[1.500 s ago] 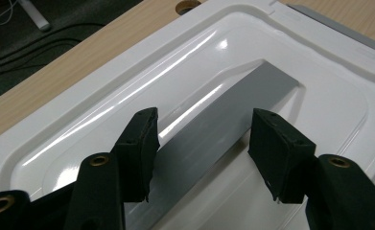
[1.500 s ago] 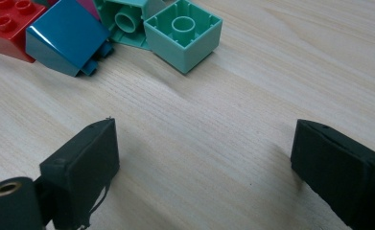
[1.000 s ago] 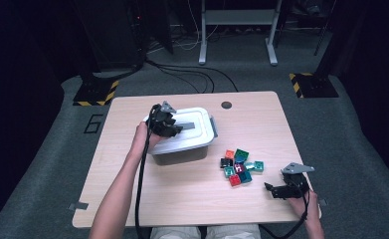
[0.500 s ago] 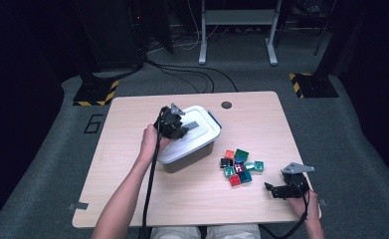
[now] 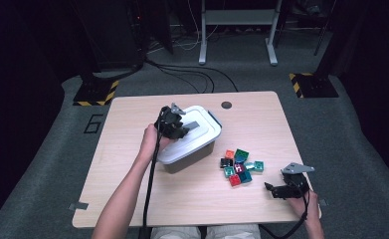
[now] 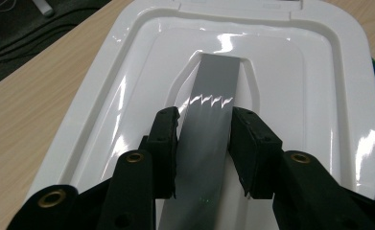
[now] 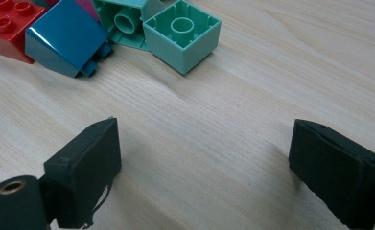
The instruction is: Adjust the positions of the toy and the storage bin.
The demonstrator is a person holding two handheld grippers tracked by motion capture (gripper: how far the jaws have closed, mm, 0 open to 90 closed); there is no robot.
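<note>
The grey handle runs down the middle of the white lid, and my left gripper has its fingers clamped on its two long edges; they have just been closing onto it. The lid sits on the white box, which stands a little left of the surface's centre, with the end at 5 o'clock looking raised. I judge the box to be light, stiff plastic, glossy and therefore slippery, so a pinch across the narrow handle is the sensible hold. The smooth lid around it offers nothing to grip. If the lid is only snapped on, it may come away from the box rather than carry it.

At about 4 o'clock from the box lies a cluster of toy bricks, among them a mint-green brick, a blue sloped brick and a red brick. Farther out at 4 o'clock, near the surface's edge, my right gripper rests with its fingers spread wide and nothing between them.
</note>
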